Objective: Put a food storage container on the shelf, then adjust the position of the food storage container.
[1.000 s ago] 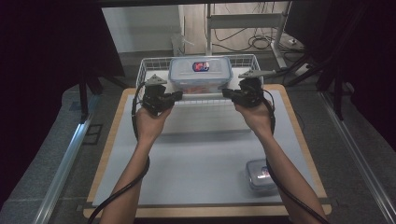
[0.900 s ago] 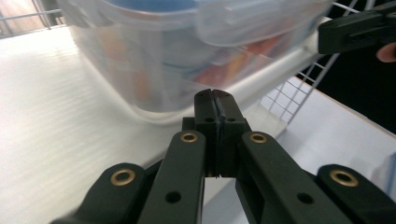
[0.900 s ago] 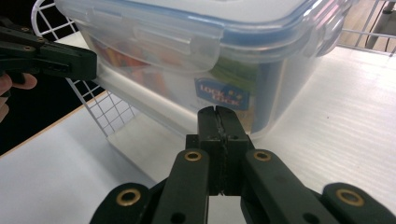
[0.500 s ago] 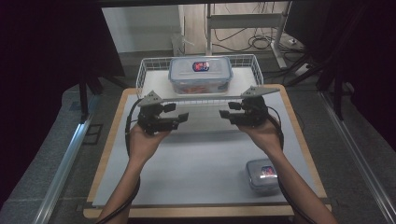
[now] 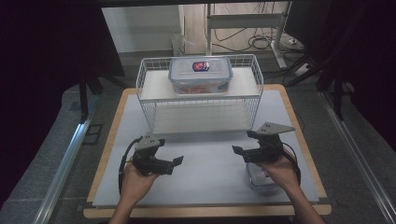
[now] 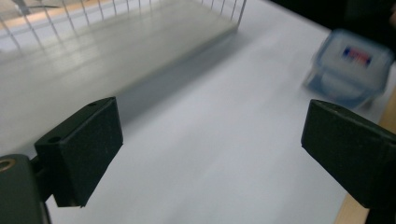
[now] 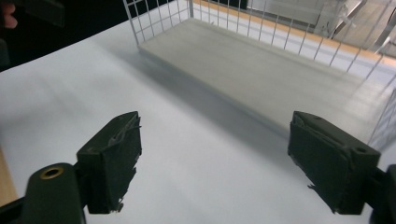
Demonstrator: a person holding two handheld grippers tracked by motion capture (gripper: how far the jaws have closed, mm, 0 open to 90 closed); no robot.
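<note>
Both grippers are wide open and hold nothing. The left gripper [image 5: 175, 163] hangs over the bare mat. The small box [image 5: 261, 176] sits just under the right gripper [image 5: 239, 150], near the wire rack [image 5: 201, 100].

Both tongs [image 5: 178, 162] [image 5: 237, 150] back from rack [image 5: 201, 100], seemingly empty.

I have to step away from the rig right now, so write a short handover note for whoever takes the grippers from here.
Left gripper: open, holding nothing, above the white mat.
Right gripper: open, holding nothing, just above the small lidded container at the mat's near right.
Large lidded container: on the top shelf of the wire rack.
Done: large container is shelved.
Left, probably: pick up the small container and put it on the rack; the lower shelf is free.
</note>
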